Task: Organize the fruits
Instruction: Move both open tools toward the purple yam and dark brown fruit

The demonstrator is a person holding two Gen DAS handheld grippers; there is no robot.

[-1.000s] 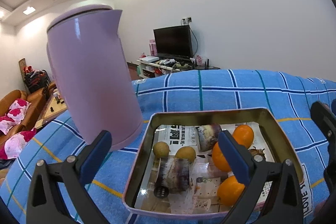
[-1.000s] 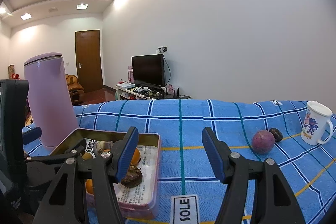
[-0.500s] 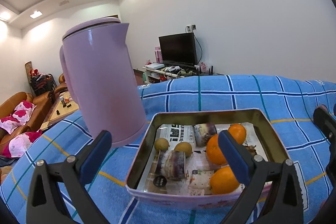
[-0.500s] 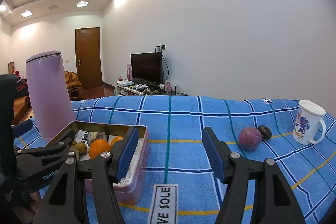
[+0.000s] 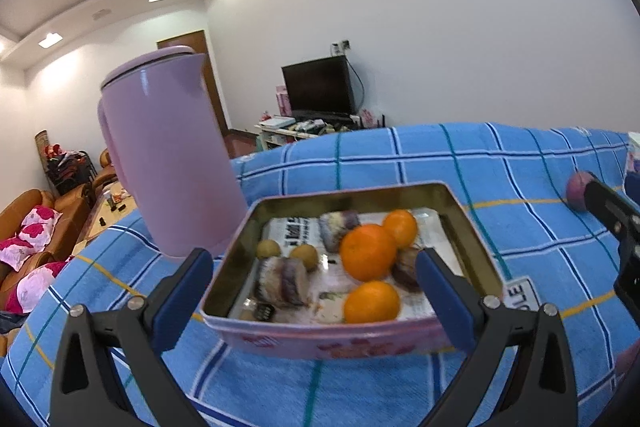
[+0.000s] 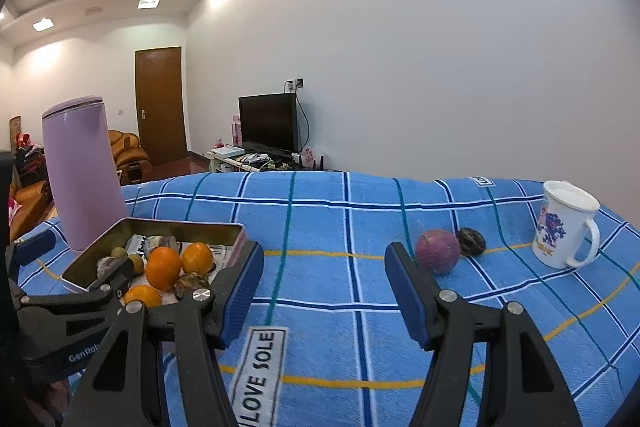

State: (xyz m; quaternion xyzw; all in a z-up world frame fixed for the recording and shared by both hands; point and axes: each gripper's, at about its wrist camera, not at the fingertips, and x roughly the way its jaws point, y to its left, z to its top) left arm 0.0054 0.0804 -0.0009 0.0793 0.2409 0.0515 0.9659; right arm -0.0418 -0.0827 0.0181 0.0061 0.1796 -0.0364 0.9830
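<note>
Round purple fruit (image 6: 437,251) sits far right on blue checked cloth (image 6: 320,227), beside small dark fruit (image 6: 471,241). Prob firm, smooth, rolls; grip across widest part. Right gripper (image 6: 322,297) & left gripper (image 5: 312,295): jaws apart, empty.

Three oranges (image 5: 367,251), two small brown fruits (image 5: 268,248), one tin (image 5: 304,337), one kettle (image 5: 168,155), one mug (image 6: 564,229).

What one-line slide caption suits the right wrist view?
Open right hand-held gripper above a blue checked cloth, facing a purple fruit beside a white mug.
</note>
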